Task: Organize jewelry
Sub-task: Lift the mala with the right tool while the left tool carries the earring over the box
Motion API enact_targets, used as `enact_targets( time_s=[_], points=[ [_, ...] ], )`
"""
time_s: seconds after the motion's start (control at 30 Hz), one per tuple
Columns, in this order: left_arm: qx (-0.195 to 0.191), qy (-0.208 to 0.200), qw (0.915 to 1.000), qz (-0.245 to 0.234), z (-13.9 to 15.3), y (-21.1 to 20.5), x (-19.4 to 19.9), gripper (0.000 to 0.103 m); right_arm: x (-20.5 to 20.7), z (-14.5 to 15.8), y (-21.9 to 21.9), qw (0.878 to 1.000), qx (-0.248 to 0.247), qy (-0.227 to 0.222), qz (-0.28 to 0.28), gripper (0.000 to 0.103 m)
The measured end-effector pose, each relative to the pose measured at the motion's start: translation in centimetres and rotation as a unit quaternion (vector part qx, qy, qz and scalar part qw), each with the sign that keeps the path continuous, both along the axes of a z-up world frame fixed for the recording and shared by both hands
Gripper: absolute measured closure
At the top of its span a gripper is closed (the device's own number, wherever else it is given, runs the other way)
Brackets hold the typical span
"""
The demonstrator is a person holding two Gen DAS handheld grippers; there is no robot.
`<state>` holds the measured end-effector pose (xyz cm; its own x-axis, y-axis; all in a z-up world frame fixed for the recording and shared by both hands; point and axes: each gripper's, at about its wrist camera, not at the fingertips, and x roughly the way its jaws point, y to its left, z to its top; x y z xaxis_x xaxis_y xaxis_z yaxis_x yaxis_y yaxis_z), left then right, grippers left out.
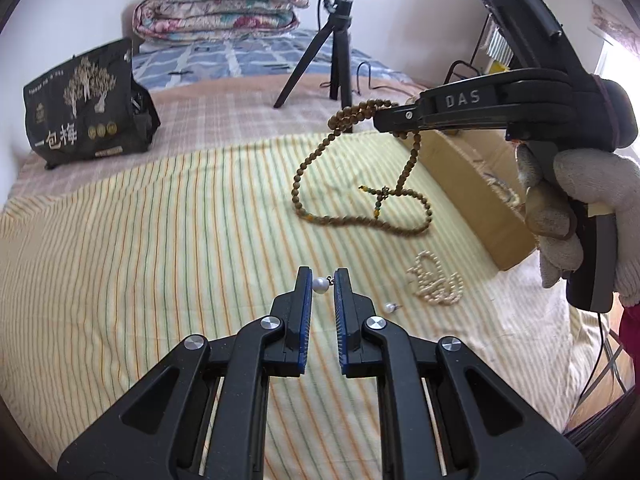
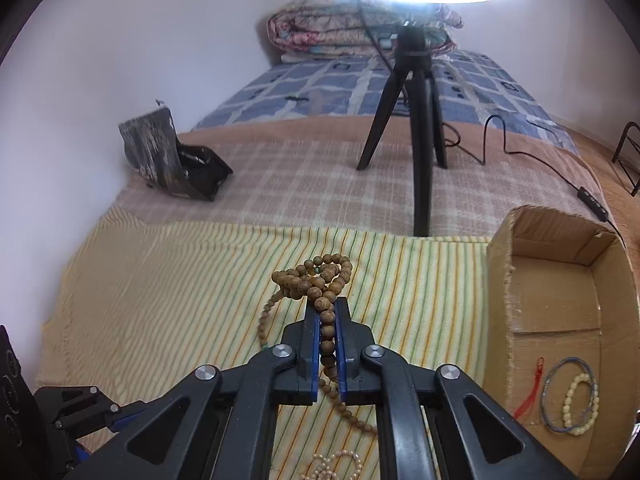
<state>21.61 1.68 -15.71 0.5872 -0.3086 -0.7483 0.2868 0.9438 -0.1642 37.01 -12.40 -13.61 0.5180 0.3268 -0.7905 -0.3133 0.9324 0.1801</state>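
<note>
Striped yellow sheet (image 1: 160, 216) covers the bed, with a cardboard box (image 2: 560, 280) at its right edge. Left gripper (image 1: 323, 280) is pinching a pearl earring (image 1: 320, 285) above the sheet; a second earring (image 1: 389, 307) lies just beside it. Right gripper (image 2: 327, 312) is clamped on the wooden bead necklace (image 2: 320, 280), its lower loop trailing on the sheet. Pearl strand (image 1: 434, 280) sits near the box.

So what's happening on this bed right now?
A person is sorting jewelry with a gripper in each hand. The left gripper is shut on a pearl earring, above the striped cloth. The right gripper is shut on a wooden bead necklace, part of it hanging down to the cloth. A second earring and a pearl strand lie loose; the cardboard box already holds bracelets.
</note>
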Motion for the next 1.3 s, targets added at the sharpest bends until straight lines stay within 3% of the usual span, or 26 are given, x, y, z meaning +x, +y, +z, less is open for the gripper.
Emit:
enact_targets(
  time_s=[0.73, 1.07, 1.3],
  points=[
    [-0.04, -0.049, 0.9972, -0.038, 6.2, -6.3, -1.1, 0.094, -4.7, 10.8, -9.2, 0.992, 0.055, -0.097, -0.052, 0.099],
    [-0.042, -0.064, 0.9943, -0.074, 8.1, -11.2, 0.2, 0.094, -5.4, 13.2, -14.5, 0.986, 0.068, -0.124, -0.092, 0.099],
    [-0.043, -0.065, 0.9932, -0.088, 8.0, -14.3, 1.4, 0.094, -4.8, 12.9, -17.9, 0.983, 0.072, -0.126, -0.116, 0.099]
  ],
)
